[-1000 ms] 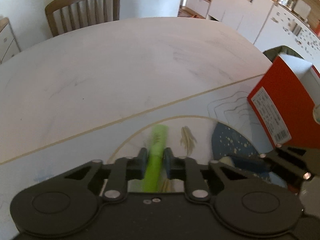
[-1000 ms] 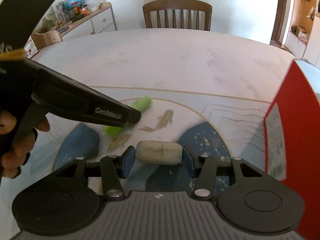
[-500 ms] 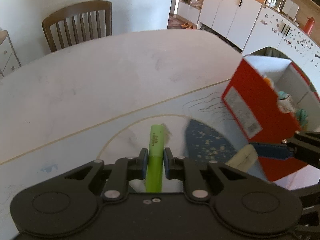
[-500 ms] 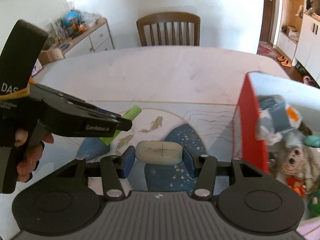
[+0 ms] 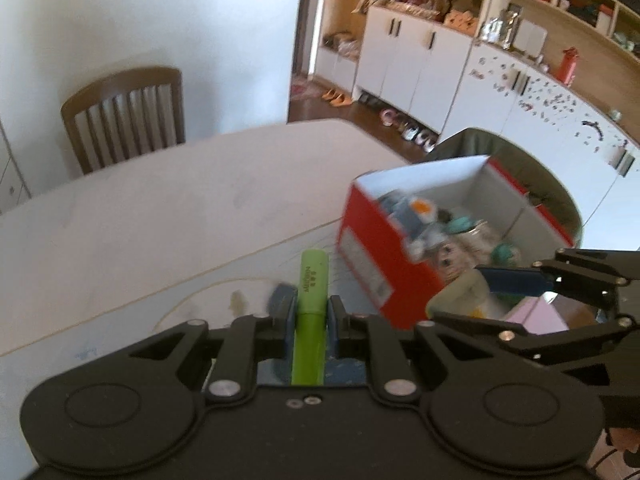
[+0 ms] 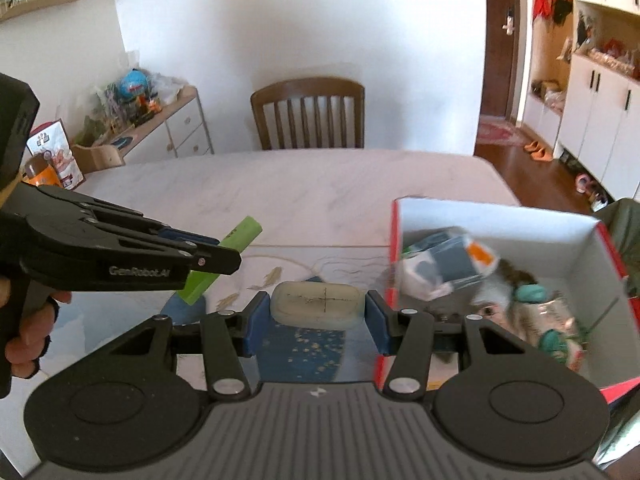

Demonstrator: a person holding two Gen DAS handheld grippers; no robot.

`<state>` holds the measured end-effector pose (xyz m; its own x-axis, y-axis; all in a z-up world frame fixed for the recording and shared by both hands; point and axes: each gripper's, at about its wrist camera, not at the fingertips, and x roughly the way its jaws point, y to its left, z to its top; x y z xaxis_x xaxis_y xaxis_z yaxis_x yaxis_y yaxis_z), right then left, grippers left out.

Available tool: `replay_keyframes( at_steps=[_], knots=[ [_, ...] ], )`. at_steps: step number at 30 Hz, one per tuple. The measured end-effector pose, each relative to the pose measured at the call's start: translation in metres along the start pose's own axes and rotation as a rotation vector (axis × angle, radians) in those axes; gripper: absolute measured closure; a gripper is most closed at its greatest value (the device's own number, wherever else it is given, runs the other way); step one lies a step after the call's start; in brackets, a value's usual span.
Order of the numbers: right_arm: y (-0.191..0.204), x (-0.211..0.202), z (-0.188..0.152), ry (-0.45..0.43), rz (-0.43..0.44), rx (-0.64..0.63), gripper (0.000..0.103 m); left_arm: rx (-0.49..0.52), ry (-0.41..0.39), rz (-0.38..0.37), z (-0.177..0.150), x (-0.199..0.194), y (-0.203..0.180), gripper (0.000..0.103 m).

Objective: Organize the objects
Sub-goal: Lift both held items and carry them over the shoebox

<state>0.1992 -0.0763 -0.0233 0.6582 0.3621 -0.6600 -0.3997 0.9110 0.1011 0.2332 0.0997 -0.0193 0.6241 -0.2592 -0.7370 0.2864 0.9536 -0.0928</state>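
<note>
Marker (image 5: 310, 312): green, light, stiff; left tongs (image 5: 308, 318) pinch its middle, above the table (image 5: 160, 216).
Eraser (image 6: 318, 305): small, a bit squashy; right tongs (image 6: 318, 320) squeeze its two ends.
Box (image 6: 496, 216): red, open, right beside both, likely their home.

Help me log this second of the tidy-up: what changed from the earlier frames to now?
Both grippers rose off the table and swung toward the red box, whose open, toy-filled inside now shows. Unchanged: the left gripper stays shut on the green highlighter, the right gripper on the pale eraser. Nothing released.
</note>
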Motion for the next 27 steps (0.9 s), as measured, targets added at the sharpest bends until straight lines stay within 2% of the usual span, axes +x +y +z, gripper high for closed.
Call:
replay_keyframes(
  at_steps=[6, 12, 27],
  knots=[
    [-0.029, -0.027, -0.004, -0.032, -0.029, -0.001, 0.052, 0.028, -0.040, -0.020, 0.011, -0.009, -0.040, 0.089],
    [-0.067, -0.045, -0.010, -0.046, -0.052, 0.007, 0.052, 0.053, -0.048, -0.031, 0.019, -0.002, -0.080, 0.089],
    [-0.159, -0.050, -0.036, -0.016, -0.095, 0.017, 0.052, 0.081, 0.025, -0.042, 0.027, 0.056, -0.153, 0.089]
  ],
)
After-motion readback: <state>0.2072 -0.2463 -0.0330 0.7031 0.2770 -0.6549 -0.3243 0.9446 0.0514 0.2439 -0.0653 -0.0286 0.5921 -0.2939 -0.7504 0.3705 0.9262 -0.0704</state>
